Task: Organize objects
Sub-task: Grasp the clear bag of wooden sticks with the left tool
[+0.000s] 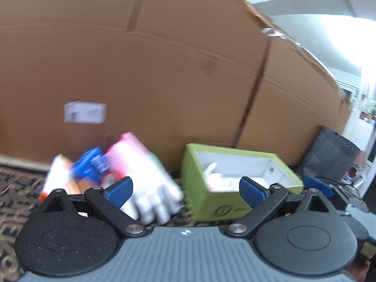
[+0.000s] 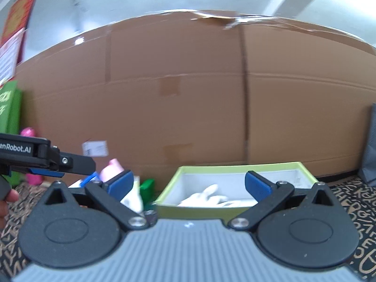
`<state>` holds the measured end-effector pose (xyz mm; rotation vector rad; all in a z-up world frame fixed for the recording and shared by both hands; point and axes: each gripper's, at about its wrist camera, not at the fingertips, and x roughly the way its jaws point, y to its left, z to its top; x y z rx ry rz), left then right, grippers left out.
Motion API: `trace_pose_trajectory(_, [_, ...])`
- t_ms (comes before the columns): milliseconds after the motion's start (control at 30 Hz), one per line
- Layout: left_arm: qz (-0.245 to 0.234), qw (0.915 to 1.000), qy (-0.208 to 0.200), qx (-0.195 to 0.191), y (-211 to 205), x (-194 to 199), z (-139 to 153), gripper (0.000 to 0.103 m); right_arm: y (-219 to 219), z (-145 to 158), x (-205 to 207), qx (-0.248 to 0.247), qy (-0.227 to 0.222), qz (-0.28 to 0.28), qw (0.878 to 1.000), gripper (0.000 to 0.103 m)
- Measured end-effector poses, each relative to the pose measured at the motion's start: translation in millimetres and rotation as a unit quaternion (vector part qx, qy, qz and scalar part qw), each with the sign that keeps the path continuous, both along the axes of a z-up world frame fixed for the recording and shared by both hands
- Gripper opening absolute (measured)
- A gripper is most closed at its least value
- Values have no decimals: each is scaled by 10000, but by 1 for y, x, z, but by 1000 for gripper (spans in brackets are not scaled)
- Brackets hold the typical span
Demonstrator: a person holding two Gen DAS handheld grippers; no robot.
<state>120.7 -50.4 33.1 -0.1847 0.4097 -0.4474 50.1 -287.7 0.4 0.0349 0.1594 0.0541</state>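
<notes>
A lime-green open box [image 1: 235, 202] with a white inside stands on the patterned cloth; a white crumpled thing [image 1: 218, 179] lies in it. My left gripper [image 1: 185, 191] is open and empty, between that box and a pile at the left: a pink-and-white pack [image 1: 145, 176], a blue packet [image 1: 91, 166] and an orange-and-white pack [image 1: 58, 178]. In the right wrist view my right gripper [image 2: 188, 184] is open and empty, in front of the green box [image 2: 199, 208] with the white thing [image 2: 206, 198] inside. The left gripper [image 2: 58, 162] reaches in from the left edge.
A tall brown cardboard box [image 1: 164, 70] walls off the back in both views. A dark grey bag [image 1: 329, 157] stands at the right. At the far left are a green bag [image 2: 9, 117], a pink bottle [image 2: 30, 134] and a small green thing [image 2: 146, 185]. A hand [image 2: 7, 199] shows at the left edge.
</notes>
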Motion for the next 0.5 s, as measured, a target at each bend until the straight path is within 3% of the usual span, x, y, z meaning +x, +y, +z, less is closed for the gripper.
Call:
trace_pose_trajectory(167, [557, 9983, 165, 83, 47, -8, -25, 100, 36, -10, 5, -236, 288, 372, 9986, 103])
trace_pose_trajectory(300, [980, 9932, 636, -5, 77, 5, -51, 100, 63, -22, 17, -458, 544, 596, 9957, 103])
trace_pose_trajectory(500, [1162, 9860, 1186, 154, 78, 38, -84, 100, 90, -36, 27, -936, 663, 596, 9916, 103])
